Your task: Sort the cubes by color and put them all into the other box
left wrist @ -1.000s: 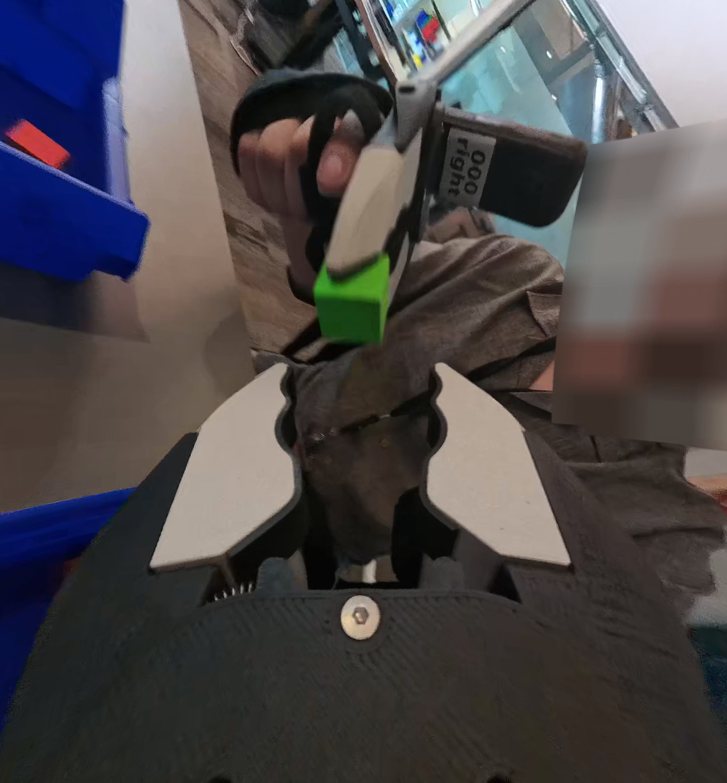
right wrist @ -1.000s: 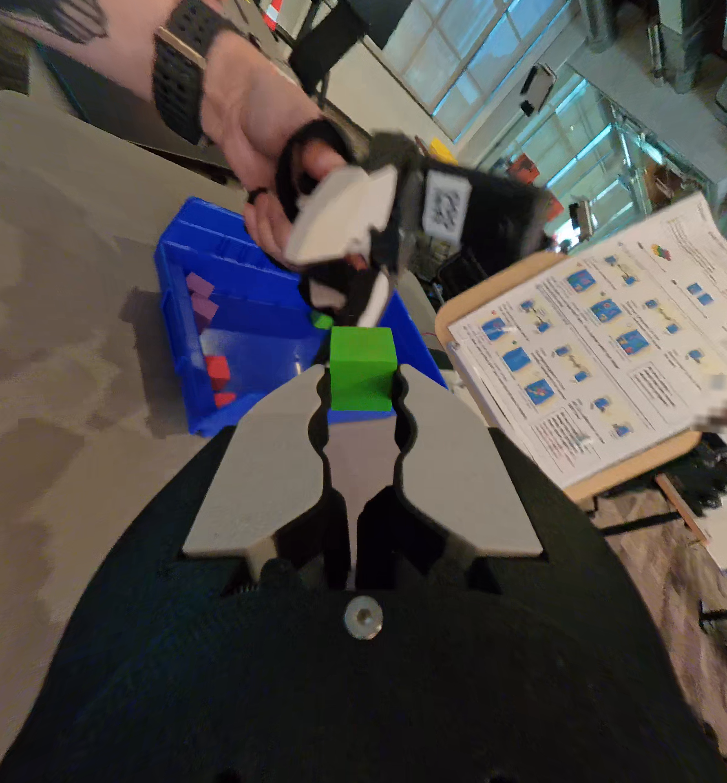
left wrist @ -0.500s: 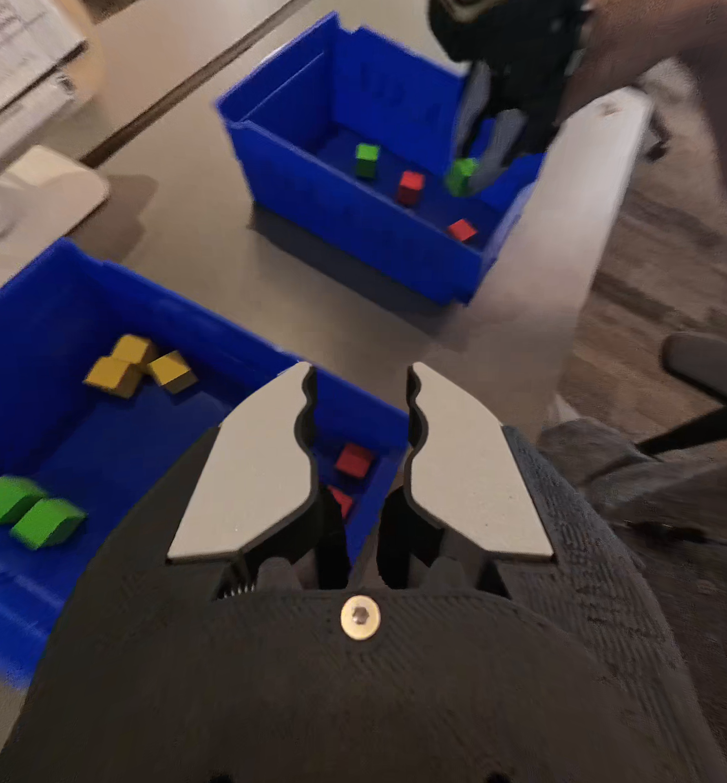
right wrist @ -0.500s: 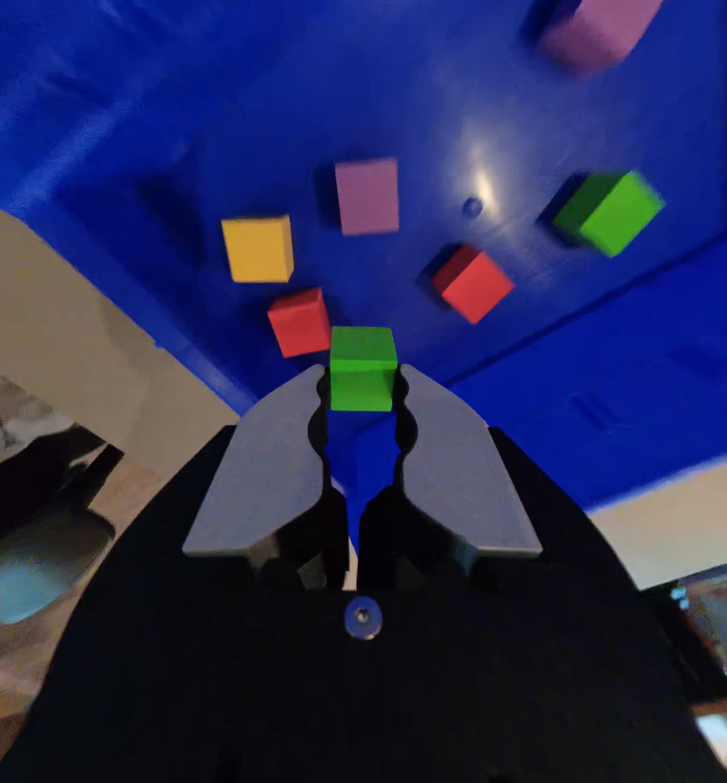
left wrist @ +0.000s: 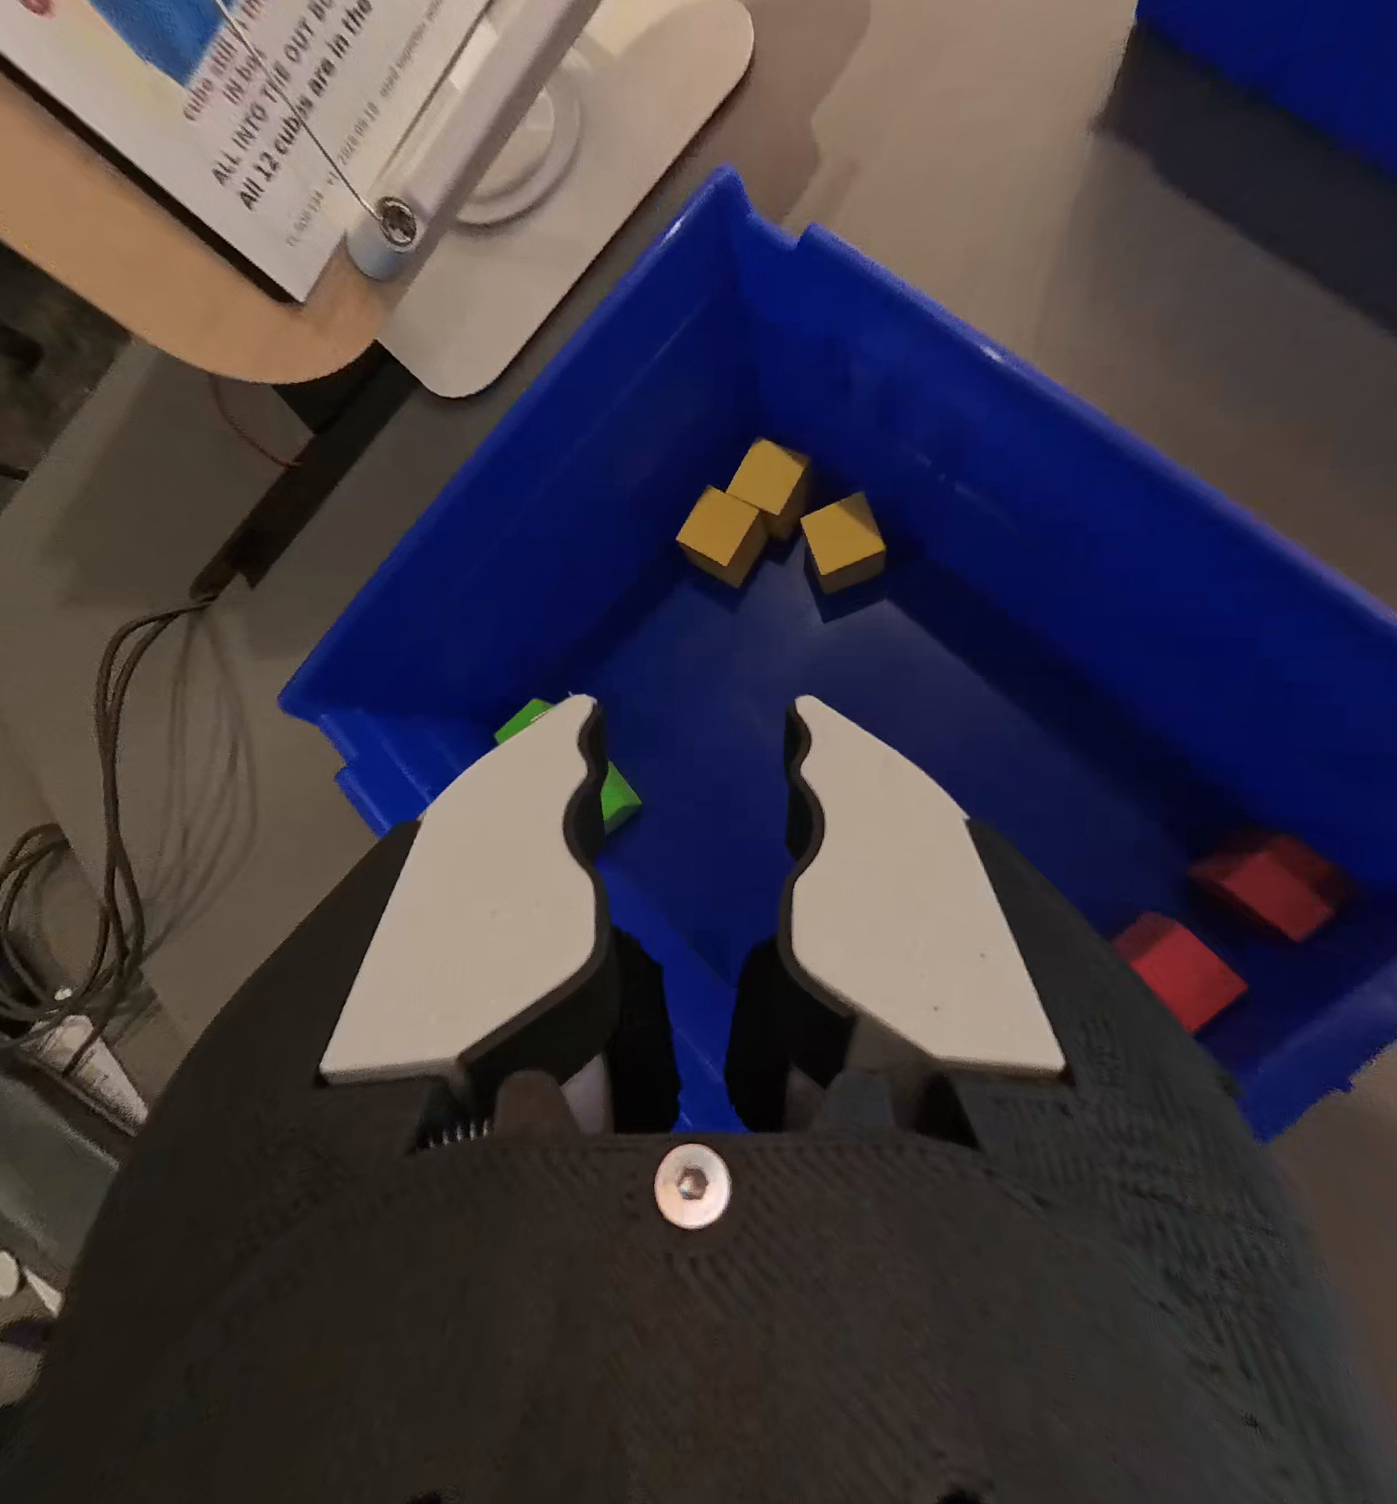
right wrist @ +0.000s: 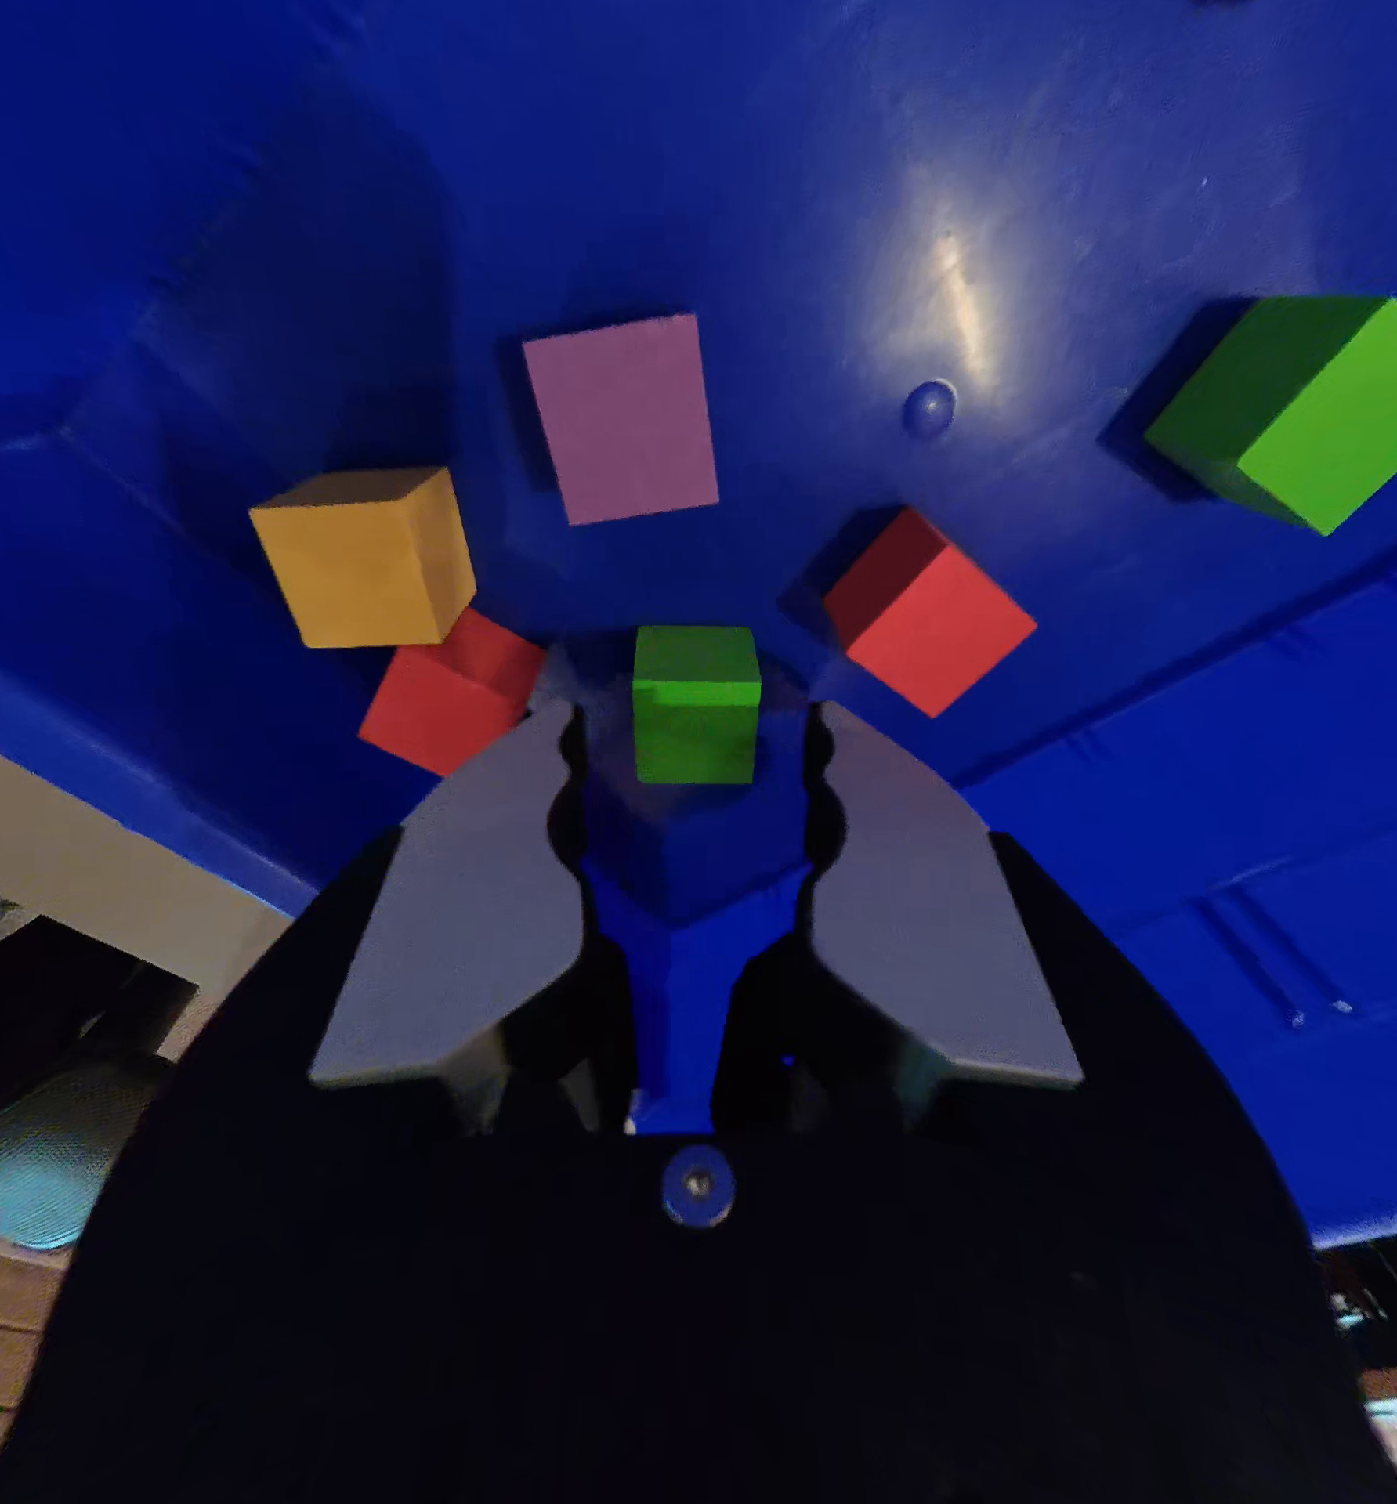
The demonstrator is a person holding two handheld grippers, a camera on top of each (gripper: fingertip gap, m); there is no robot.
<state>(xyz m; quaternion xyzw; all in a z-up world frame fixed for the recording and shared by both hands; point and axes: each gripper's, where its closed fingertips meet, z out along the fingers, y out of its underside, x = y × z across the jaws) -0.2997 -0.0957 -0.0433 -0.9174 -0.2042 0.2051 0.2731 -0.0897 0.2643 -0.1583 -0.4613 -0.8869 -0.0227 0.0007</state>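
Observation:
My right gripper [right wrist: 695,710] is open low inside a blue bin [right wrist: 760,163]. A small green cube [right wrist: 695,704] lies between its fingertips with a gap on each side, touching neither finger. Around it on the bin floor are a purple cube [right wrist: 621,419], a yellow cube [right wrist: 365,557], two red cubes [right wrist: 451,700] [right wrist: 931,614] and a larger-looking green cube [right wrist: 1305,411]. My left gripper [left wrist: 691,708] is open and empty above another blue bin [left wrist: 1004,488]. That bin holds three yellow cubes [left wrist: 776,513], two red cubes [left wrist: 1175,968] and a green cube [left wrist: 617,797] partly hidden by my left finger.
A printed sheet on a wooden board [left wrist: 190,106] stands on a white base [left wrist: 565,203] beyond the left bin. Dark cables [left wrist: 117,732] hang at the table's left edge. A corner of a second blue bin [left wrist: 1330,81] shows at the top right.
My right gripper carried the green cube down into the bin, then opened and let it go. My left gripper swung away from the person to over the other bin.

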